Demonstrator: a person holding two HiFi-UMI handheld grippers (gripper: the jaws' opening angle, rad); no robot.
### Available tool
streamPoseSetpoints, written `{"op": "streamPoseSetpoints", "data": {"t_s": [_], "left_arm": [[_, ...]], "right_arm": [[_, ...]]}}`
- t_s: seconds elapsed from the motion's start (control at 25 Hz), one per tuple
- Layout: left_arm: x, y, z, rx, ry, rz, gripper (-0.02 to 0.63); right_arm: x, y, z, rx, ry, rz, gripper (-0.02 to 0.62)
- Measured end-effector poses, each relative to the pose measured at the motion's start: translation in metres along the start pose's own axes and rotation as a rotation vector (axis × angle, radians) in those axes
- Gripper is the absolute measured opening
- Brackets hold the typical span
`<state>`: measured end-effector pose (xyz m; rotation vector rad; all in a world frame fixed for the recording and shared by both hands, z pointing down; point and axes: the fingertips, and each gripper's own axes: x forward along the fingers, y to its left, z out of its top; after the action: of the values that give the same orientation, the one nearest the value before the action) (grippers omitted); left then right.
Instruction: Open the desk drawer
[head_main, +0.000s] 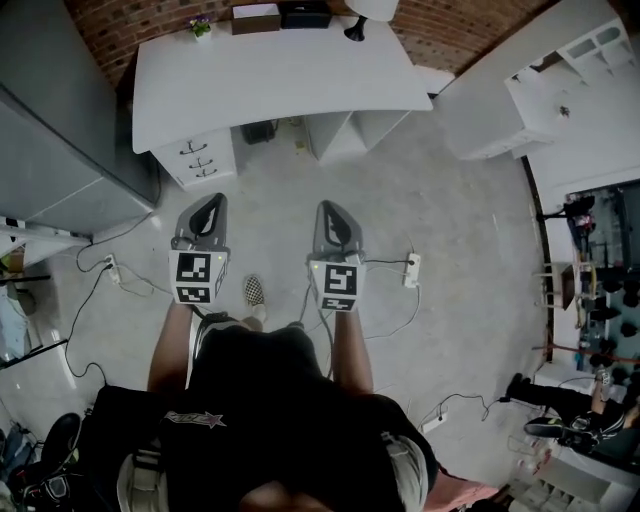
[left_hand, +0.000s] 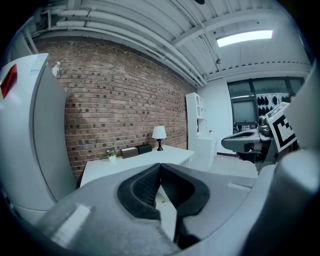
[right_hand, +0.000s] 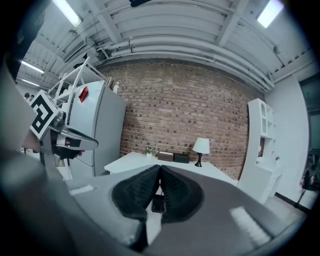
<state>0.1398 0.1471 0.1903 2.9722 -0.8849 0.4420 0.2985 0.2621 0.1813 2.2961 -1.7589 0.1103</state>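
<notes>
Pointing at the smooth white table (head_main: 280, 80), the grey left tool (head_main: 210, 205) and grey right tool (head_main: 332, 212) are pinched together, empty. Its white curved-handle drawers (head_main: 197, 160) are closed.

**Lighting and image quality.** Illumination is cool, even and moderately bright, and it comes from overhead. In the left gripper view a ceiling light panel (left_hand: 245, 38) glares white. In the right gripper view two light strips (right_hand: 67, 11) are blown out near the top edge. In the head view the white worktop (head_main: 280, 80) is the brightest surface, and the floor (head_main: 440, 230) carries only faint, soft shadows. All three views bend strongly at the rim (fisheye, with dark corners). The near bodies of the left gripper (left_hand: 160, 166) and right gripper (right_hand: 160, 169) are out of focus, while the brick wall (right_hand: 190, 115) is sharp.
</notes>
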Motion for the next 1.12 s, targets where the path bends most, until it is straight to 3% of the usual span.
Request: {"op": "streamPoseSetpoints", "data": {"t_s": [0.2,0.68,1.12], "left_arm": [[0.005,0.048,-0.001,-0.029,0.010,0.100,0.011],[-0.050,0.162,-0.040,-0.146,0.056,0.401,0.011],[-0.047,0.230,-0.112,-0.265,0.138,0.598,0.011]], "right_arm": [[0.051,0.020,0.014,-0.027,-0.010,0.088,0.005],[0.145,0.139,0.031,-0.108,-0.015,0.395,0.005],[0.246,0.212,-0.014,-0.162,0.054,0.597,0.005]]}}
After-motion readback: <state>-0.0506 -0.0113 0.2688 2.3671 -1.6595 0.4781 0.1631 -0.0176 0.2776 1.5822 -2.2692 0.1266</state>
